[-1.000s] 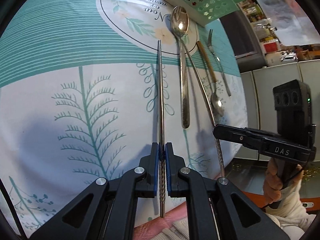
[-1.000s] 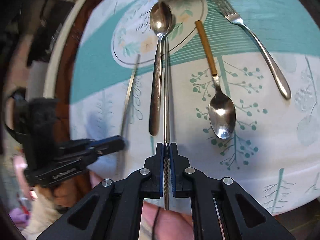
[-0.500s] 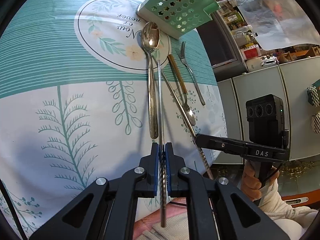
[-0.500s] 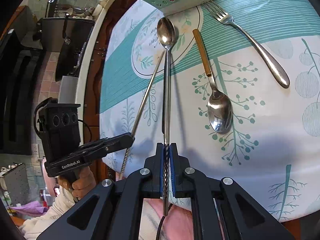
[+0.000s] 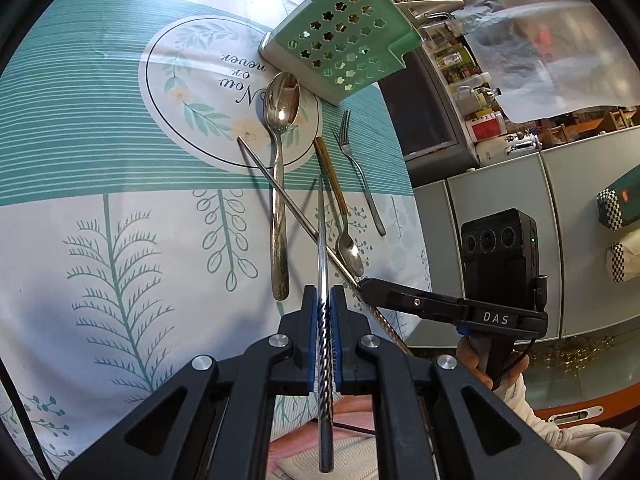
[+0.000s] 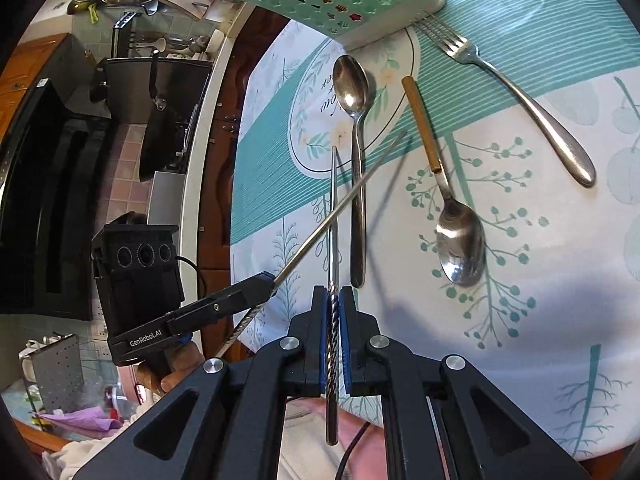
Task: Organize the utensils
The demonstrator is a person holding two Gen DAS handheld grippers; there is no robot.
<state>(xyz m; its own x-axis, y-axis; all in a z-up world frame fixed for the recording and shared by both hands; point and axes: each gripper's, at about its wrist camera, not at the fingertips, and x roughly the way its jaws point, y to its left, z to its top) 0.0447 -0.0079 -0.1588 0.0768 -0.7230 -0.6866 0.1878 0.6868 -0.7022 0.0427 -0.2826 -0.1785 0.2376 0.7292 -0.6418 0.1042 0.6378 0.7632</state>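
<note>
Above the near edge of the tabletop, both tools are clamped shut, each on one metal chopstick. The left tool grips the left chopstick by its twisted upper part between blue pads; the smooth tip points forward over the cloth and the blunt end sticks out behind the fingers. The right tool holds the right chopstick in the same way. In the left wrist view the right tool comes in from the right, and its chopstick runs diagonally toward the printed circle on the cloth, crossing the left chopstick just ahead of the left tool's fingers. In the right wrist view the left tool enters from the left, its chopstick crossing the other one likewise. Whether the two sticks touch where they cross cannot be told.

On the leaf-patterned tablecloth lie three more utensils: a large spoon with its bowl on the printed circle, a gold-handled spoon beside it with its bowl toward the tools, and a fork further right, tines toward the green utensil holder. That perforated holder stands at the far side, just beyond the large spoon's bowl. A hand grips the right tool's handle.
</note>
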